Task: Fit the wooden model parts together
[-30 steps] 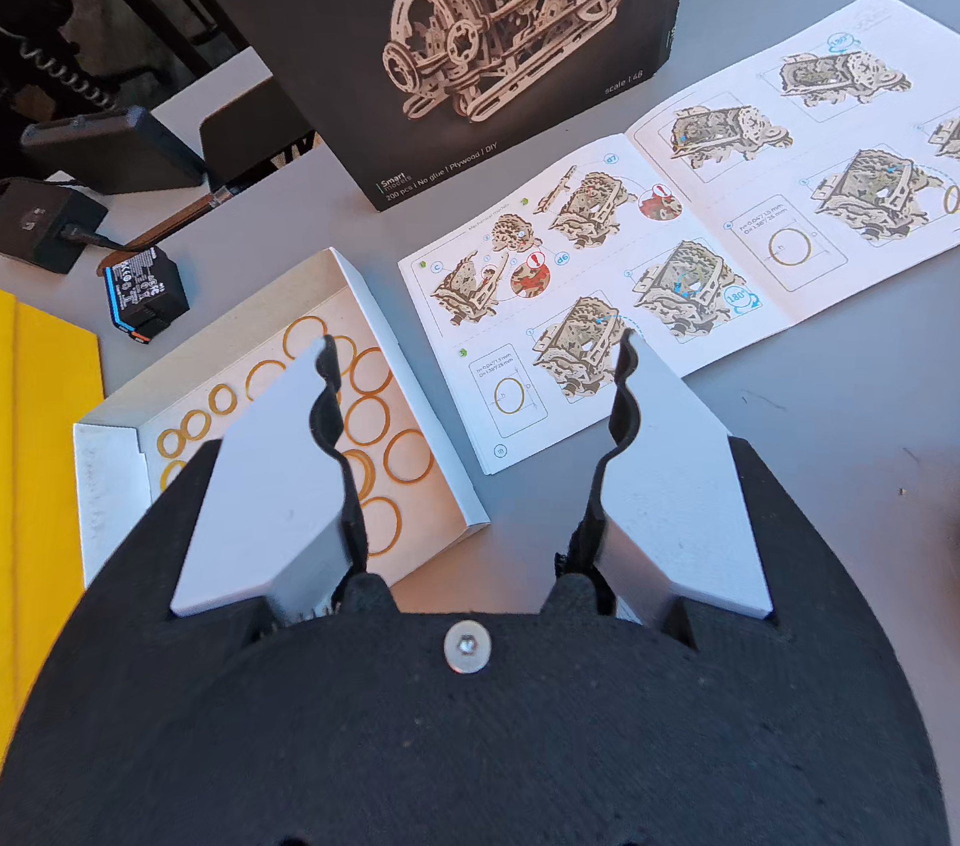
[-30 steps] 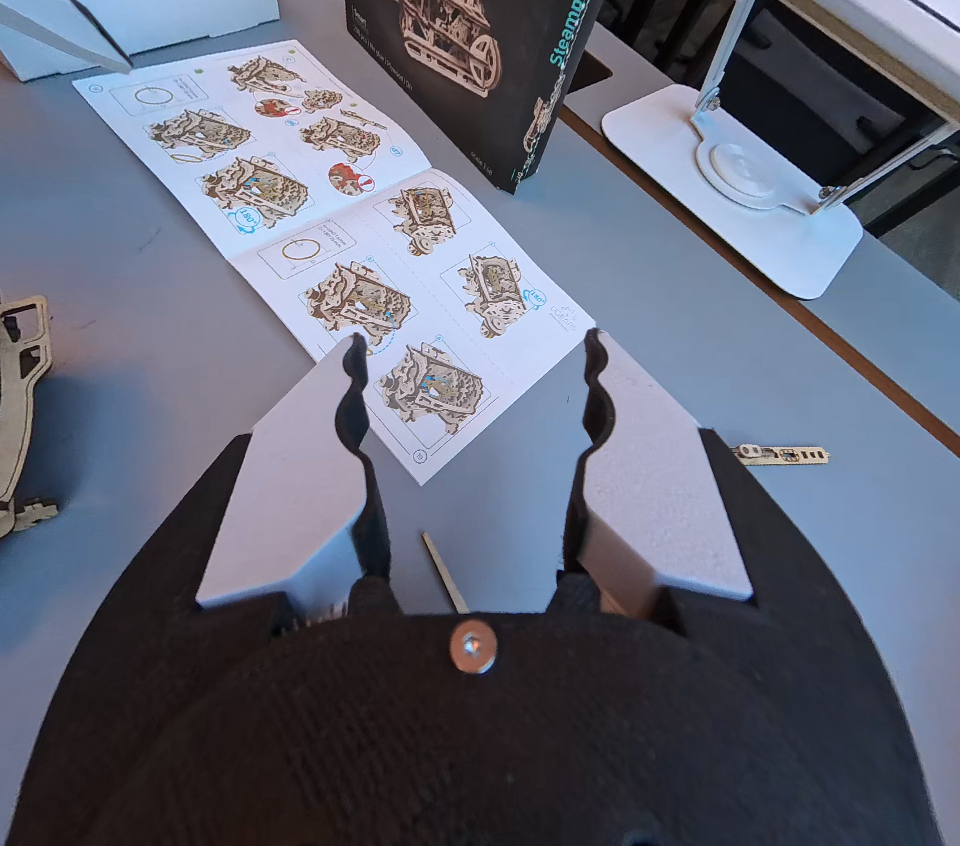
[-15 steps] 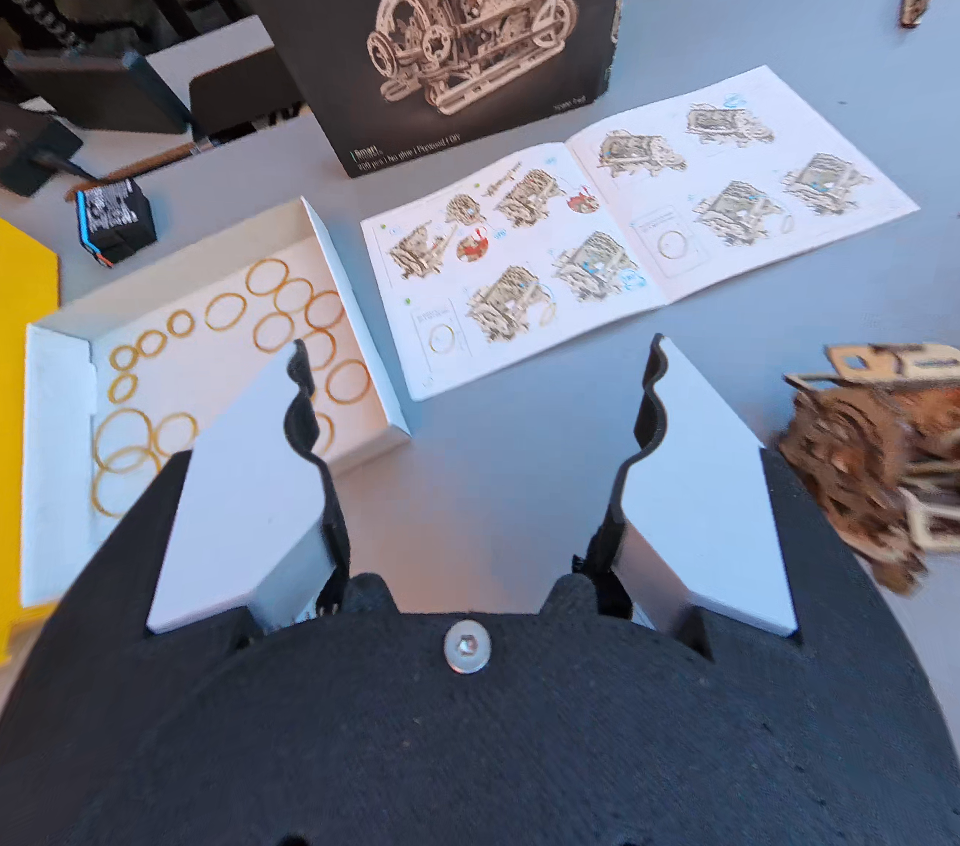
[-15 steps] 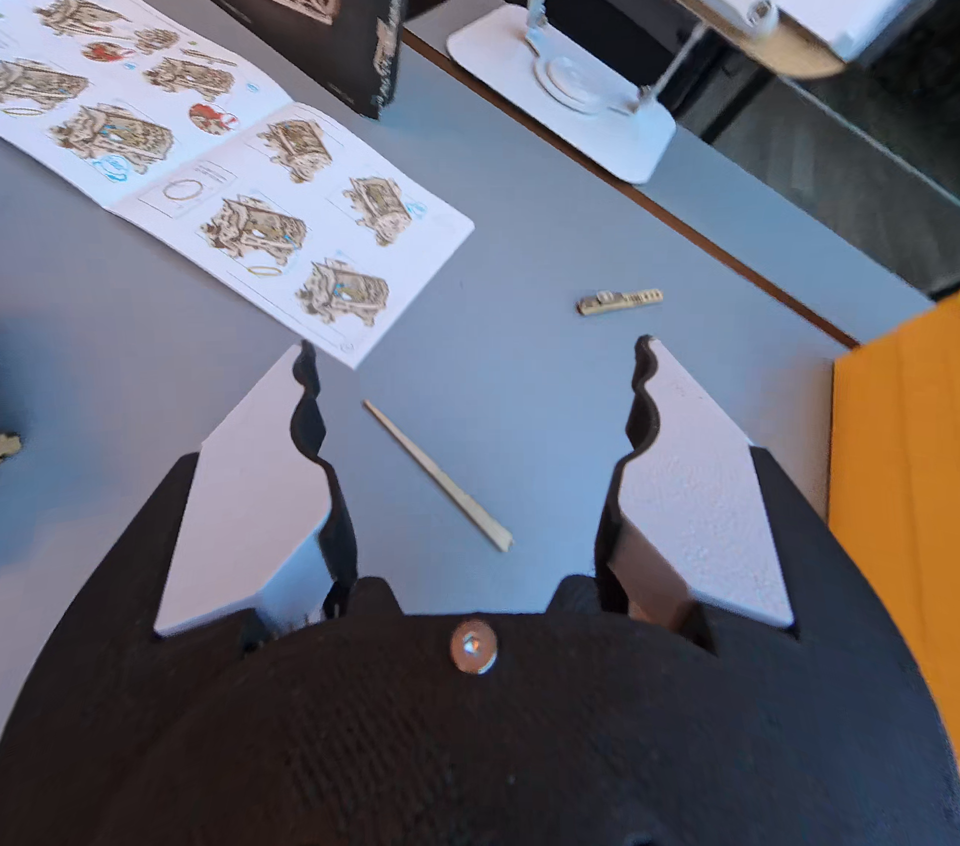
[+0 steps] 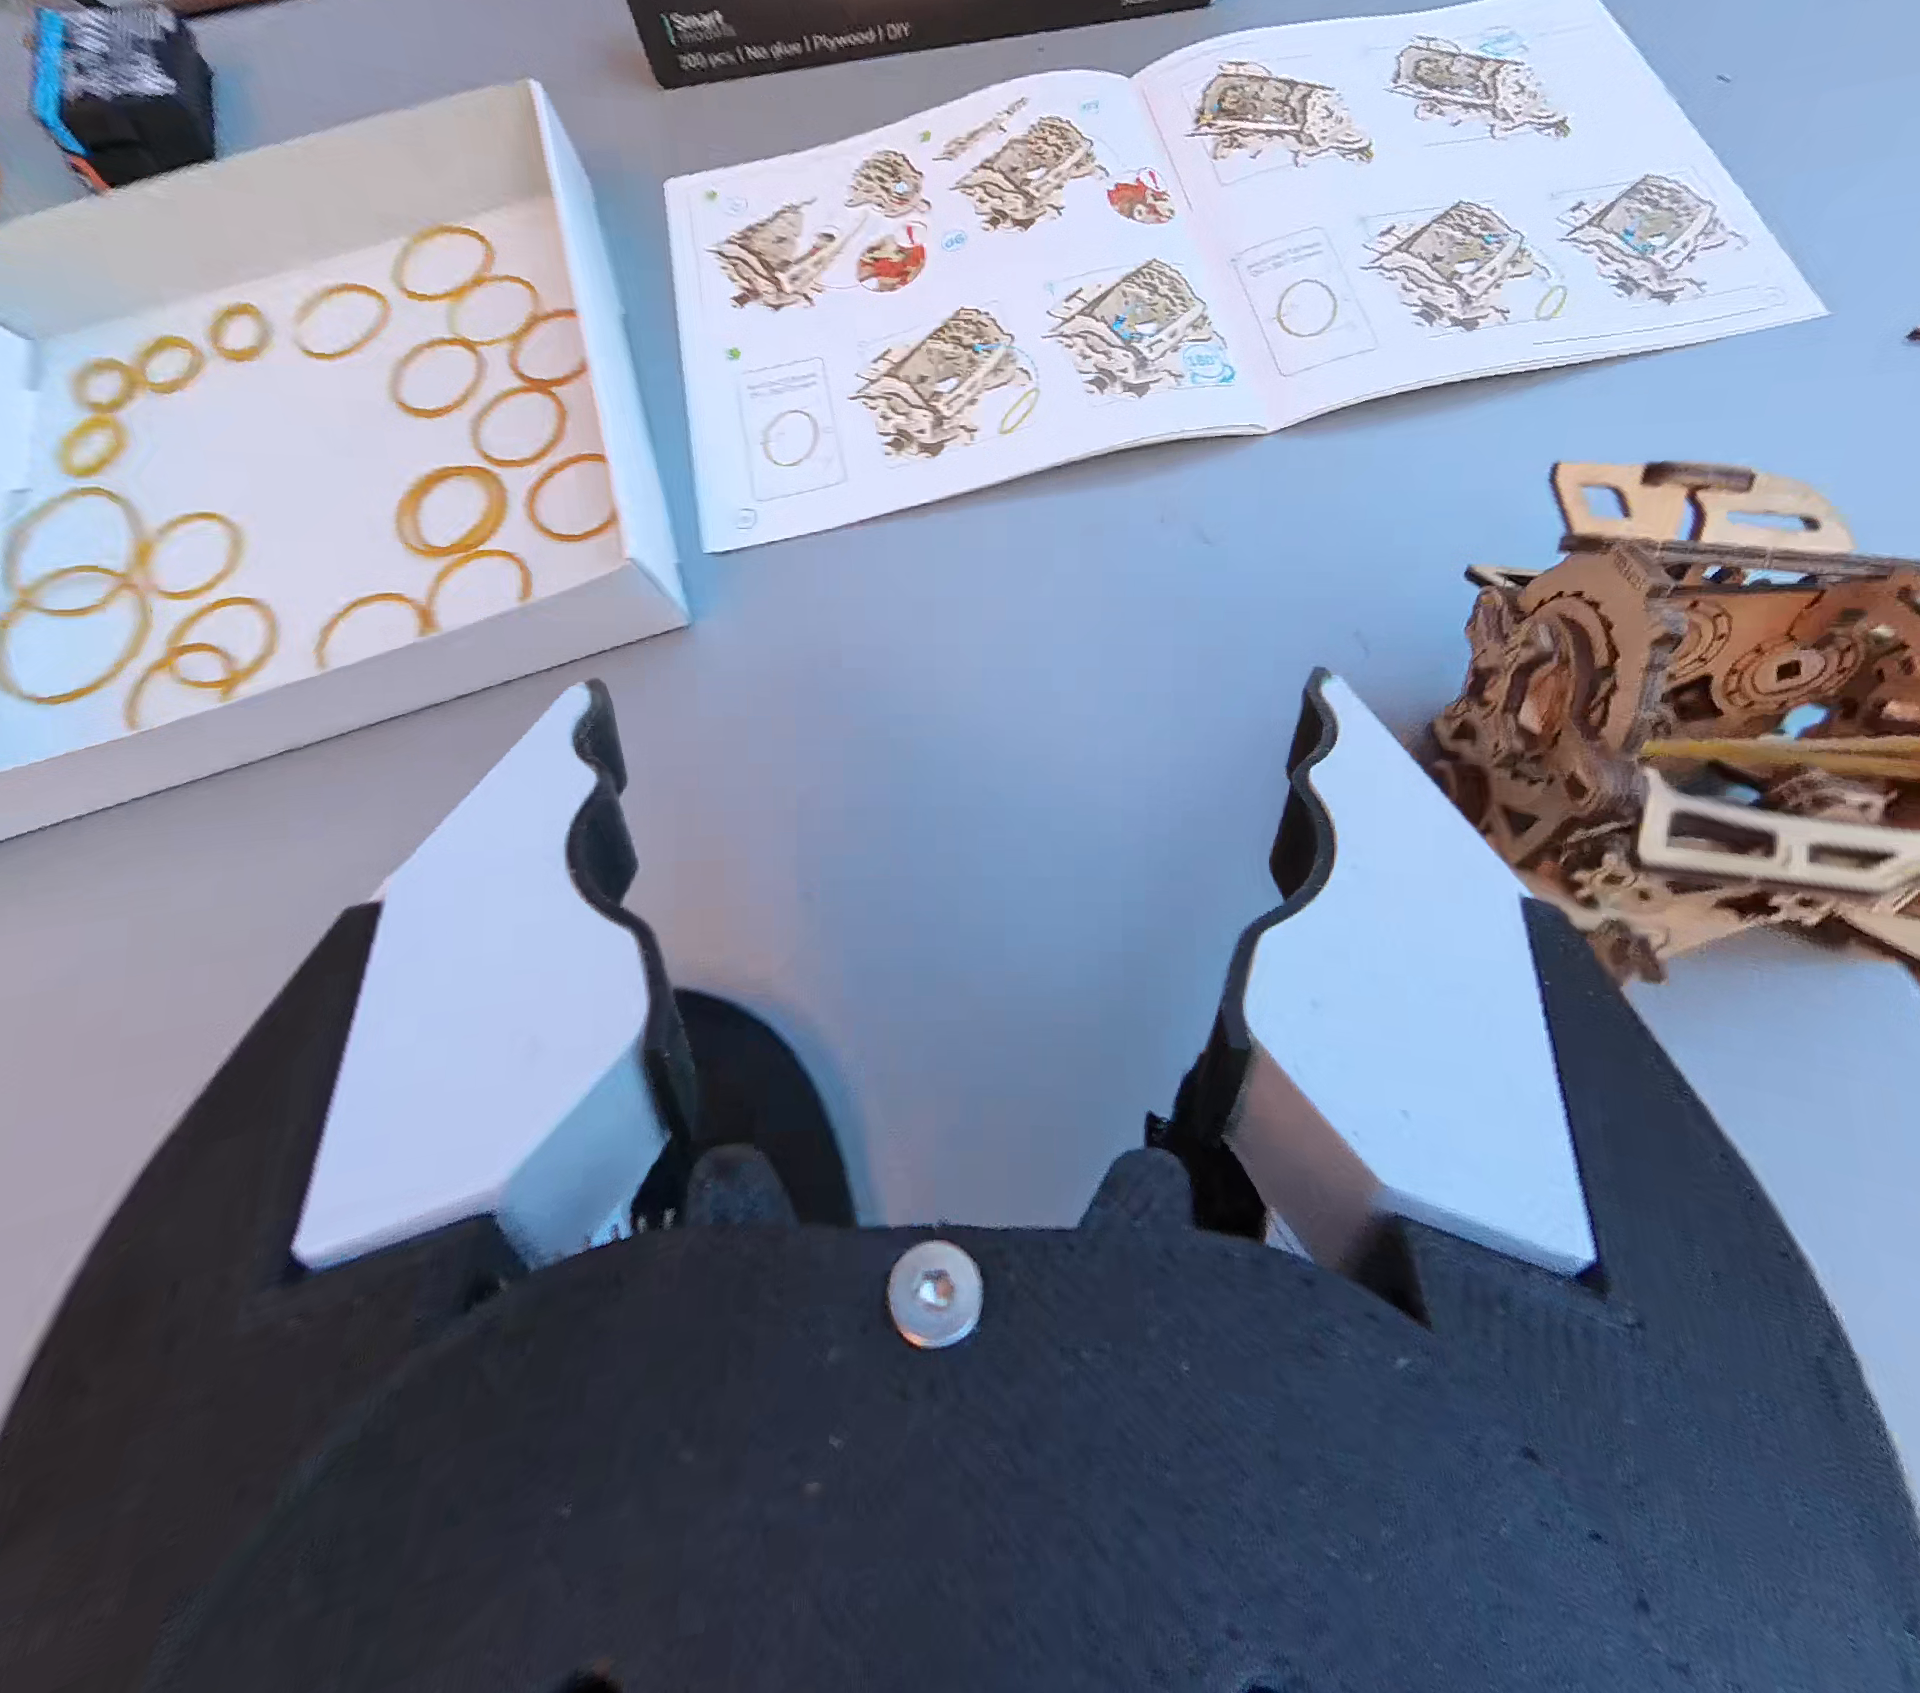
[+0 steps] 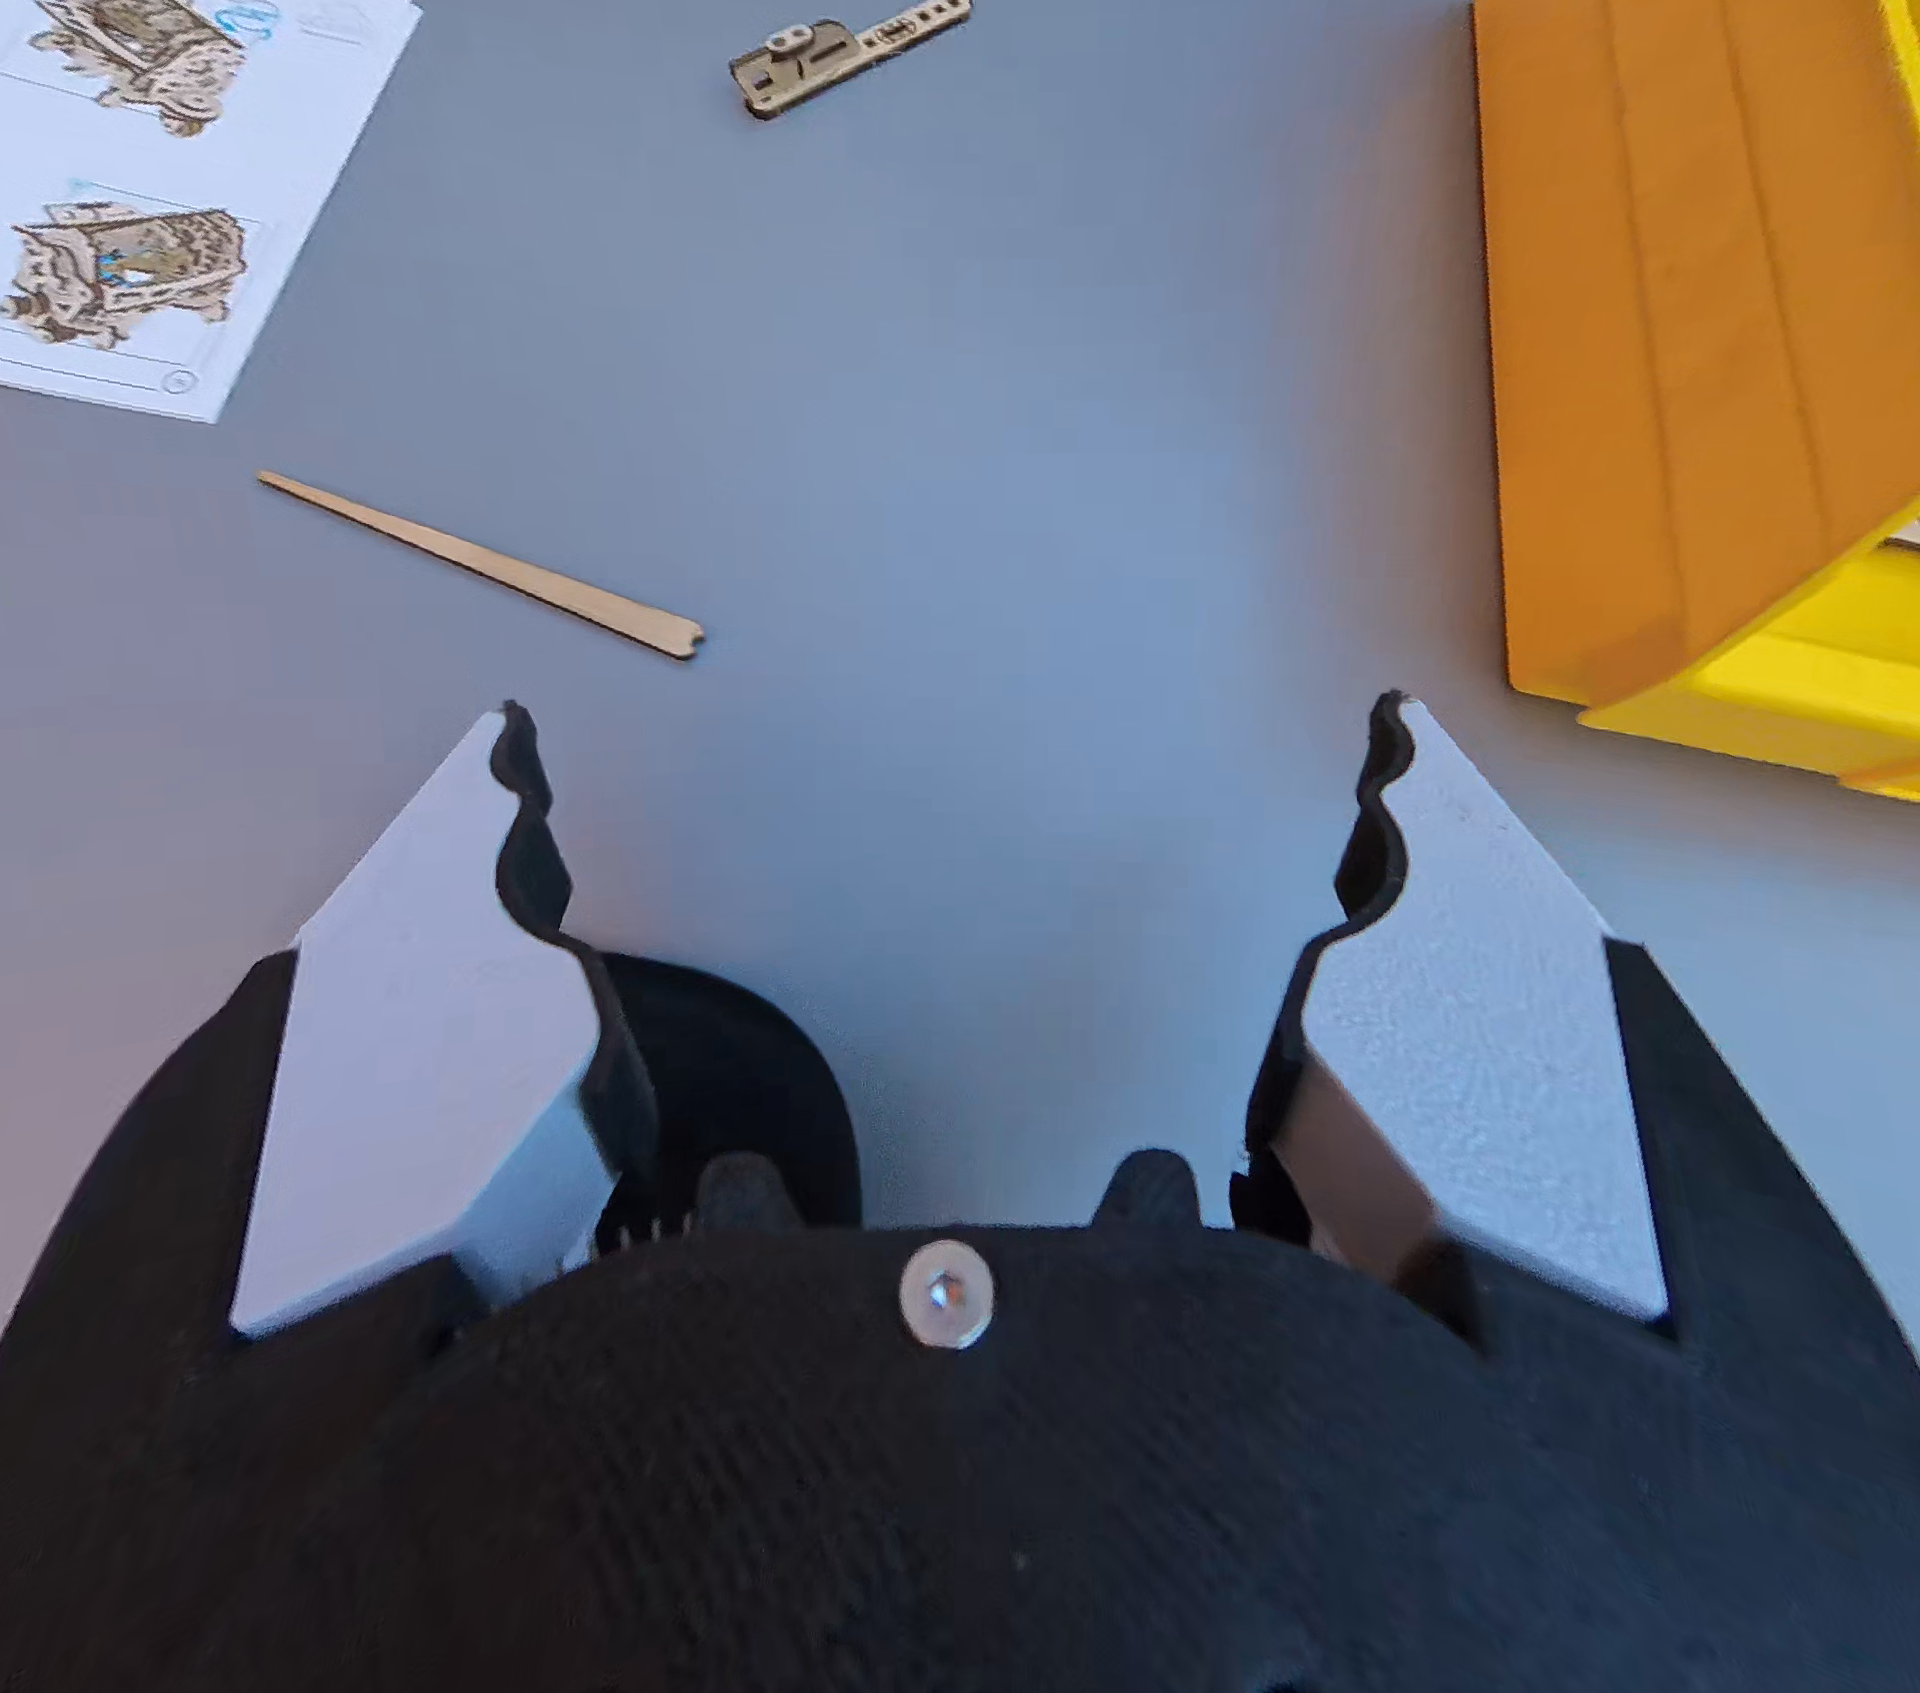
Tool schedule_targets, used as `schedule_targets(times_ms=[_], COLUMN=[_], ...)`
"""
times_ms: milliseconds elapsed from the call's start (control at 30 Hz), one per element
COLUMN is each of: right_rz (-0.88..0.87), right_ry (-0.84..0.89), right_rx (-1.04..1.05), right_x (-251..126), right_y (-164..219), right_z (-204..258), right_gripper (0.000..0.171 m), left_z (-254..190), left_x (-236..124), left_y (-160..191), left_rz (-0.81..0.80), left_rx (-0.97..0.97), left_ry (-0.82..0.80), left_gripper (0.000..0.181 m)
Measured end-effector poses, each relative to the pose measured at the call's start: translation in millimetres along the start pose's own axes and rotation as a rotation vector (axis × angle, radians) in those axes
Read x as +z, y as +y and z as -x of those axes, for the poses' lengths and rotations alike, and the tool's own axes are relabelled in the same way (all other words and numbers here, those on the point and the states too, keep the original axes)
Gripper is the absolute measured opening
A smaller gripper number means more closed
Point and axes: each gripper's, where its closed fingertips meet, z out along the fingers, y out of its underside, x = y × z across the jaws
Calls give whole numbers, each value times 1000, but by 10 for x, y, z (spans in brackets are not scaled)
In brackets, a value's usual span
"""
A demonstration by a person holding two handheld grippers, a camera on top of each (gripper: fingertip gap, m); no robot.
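wooden model [image 5: 1704, 729]: sitting on the grey table [image 5: 987, 656], right of the left gripper [image 5: 951, 698], its right side running off frame
small flat part [image 6: 844, 51]: lying ahead of the right gripper [image 6: 951, 713]
tapered stick [image 6: 478, 568]: lying near its left finger
fingers: both pairs gaping wide, holding nothing
booklet [image 5: 1226, 272]: partly showing

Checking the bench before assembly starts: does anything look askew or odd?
The half-built wooden model lies tipped on the grey table. Otherwise nothing stands out; both grippers' jaws are open and empty.
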Motion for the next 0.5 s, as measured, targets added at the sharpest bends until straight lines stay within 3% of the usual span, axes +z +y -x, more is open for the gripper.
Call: schedule_targets(times_ms=[33,167,500], right_rz=[8,67,110], right_ry=[10,7,18], right_rx=[4,49,148], right_x=[20,105,237], right_y=[33,186,231], right_z=[-41,-148,-304], right_gripper=[150,150,151], left_z=[-49,-209,-106], left_x=[58,216,523], left_y=[5,-48,37], left_rz=[15,34,118], left_rx=[-15,-33,-98], left_ry=[17,48,-34], left_gripper=[126,127,131])
